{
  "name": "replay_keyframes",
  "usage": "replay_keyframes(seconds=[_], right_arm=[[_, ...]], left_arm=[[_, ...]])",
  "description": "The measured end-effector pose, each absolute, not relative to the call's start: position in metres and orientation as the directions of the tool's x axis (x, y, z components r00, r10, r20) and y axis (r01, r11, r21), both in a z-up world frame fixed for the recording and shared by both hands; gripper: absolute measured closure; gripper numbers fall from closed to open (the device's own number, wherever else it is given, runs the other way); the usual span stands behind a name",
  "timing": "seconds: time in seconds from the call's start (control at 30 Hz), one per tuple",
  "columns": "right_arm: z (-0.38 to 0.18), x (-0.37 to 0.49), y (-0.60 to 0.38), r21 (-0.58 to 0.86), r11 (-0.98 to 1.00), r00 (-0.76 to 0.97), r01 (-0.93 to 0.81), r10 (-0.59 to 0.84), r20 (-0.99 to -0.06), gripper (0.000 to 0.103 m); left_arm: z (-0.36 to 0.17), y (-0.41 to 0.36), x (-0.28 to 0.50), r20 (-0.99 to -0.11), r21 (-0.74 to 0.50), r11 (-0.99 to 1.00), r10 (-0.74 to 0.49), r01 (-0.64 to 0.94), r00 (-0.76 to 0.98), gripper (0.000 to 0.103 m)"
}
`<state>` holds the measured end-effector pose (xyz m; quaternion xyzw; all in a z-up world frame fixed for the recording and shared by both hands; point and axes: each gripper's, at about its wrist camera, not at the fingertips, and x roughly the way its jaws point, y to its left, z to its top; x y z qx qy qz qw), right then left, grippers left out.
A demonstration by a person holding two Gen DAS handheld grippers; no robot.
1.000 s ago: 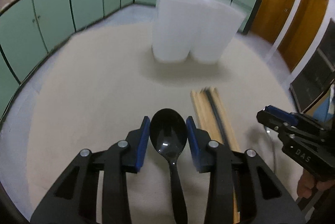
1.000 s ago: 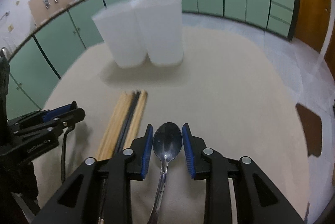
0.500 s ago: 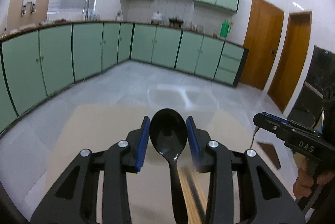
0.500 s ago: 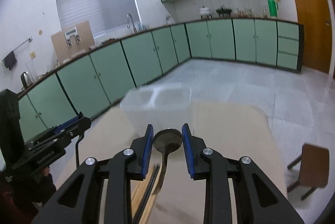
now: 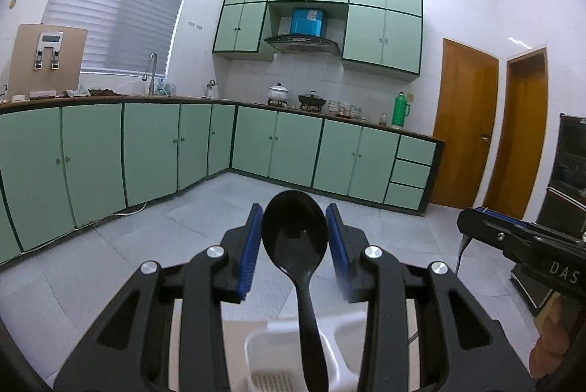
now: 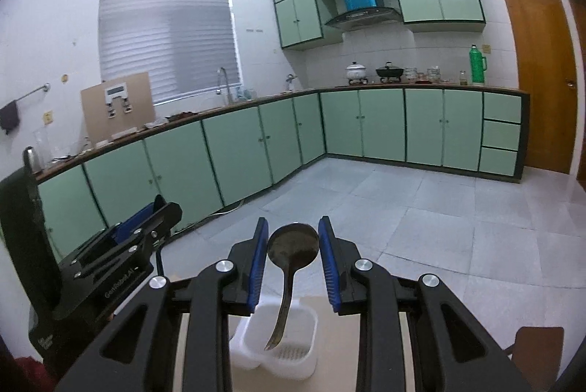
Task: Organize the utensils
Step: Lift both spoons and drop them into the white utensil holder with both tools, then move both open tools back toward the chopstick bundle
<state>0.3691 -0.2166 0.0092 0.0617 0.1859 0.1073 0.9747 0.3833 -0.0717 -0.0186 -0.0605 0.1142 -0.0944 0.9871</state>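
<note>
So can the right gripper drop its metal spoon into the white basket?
Probably yes: the right gripper holds the metal spoon handle-down right above the white plastic basket, with nothing between.

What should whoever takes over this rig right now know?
Left gripper: shut on the black spoon, bowl between the pads, handle hanging down.
Right gripper: shut on the metal spoon, same way.
Both are held above the white utensil holder, which stands on the table below.
Done: both spoons picked up.
Left: drop each spoon into a compartment; other utensils are out of view now.
</note>
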Motion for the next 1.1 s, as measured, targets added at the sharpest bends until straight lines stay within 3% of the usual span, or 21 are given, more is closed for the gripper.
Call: replay_keyframes(seconds=[0.6,0.73,1.1], right_arm=[[-0.074,0.406,-0.198,0.154,0.972,0.823,-0.179,0.234,-0.518,0.074],[-0.072,0.396,-0.199,0.156,0.971,0.822,-0.179,0.234,-0.519,0.072],[-0.077,0.294,-0.211,0.201,0.965,0.813,-0.167,0.250,-0.526,0.041]], left_arm=[[-0.096,-0.055,0.409,-0.370,-0.112,0.981,-0.188,0.157,0.910,0.068],[-0.092,-0.047,0.398,-0.378,-0.116,0.980,-0.194,0.161,0.905,0.061],[-0.076,-0.032,0.308,-0.447,-0.099,0.982,-0.189,0.161,0.874,0.034]])
